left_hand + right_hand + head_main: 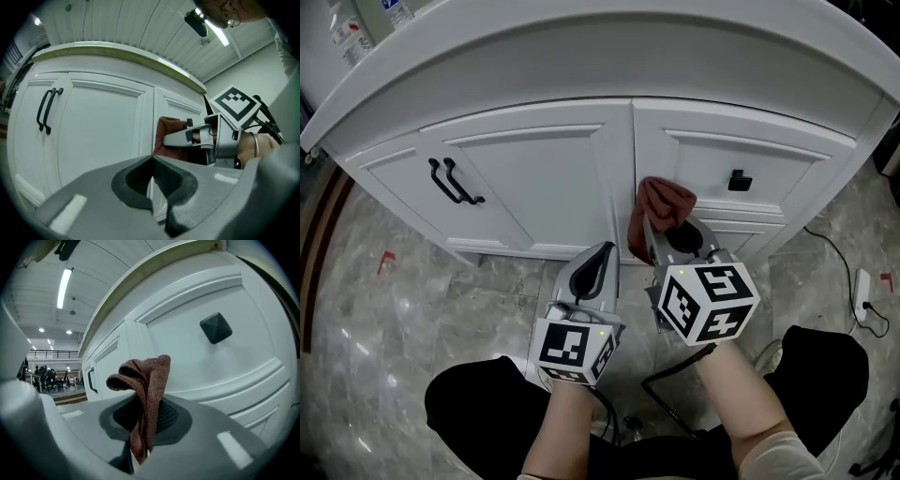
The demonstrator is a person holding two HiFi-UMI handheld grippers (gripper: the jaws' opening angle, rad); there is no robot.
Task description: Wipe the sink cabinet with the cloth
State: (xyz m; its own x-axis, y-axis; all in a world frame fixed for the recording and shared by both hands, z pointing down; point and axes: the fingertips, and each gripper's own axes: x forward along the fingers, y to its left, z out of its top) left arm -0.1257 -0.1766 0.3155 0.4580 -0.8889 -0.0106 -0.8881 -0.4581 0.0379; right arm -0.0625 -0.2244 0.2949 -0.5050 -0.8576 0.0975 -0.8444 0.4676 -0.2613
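Observation:
A white sink cabinet with panelled doors fills the head view. My right gripper is shut on a reddish-brown cloth, which bunches up past the jaw tips against the cabinet's right door, left of a black square knob. In the right gripper view the cloth hangs folded between the closed jaws, close to the door panel and below the knob. My left gripper is shut with nothing in it, low in front of the seam between the doors. From the left gripper view the cloth and the right gripper show to the right.
Two black bar handles sit on the left door. The countertop overhangs the doors. Grey marble floor lies below, with a white power strip and cable at the right. My knees are at the bottom.

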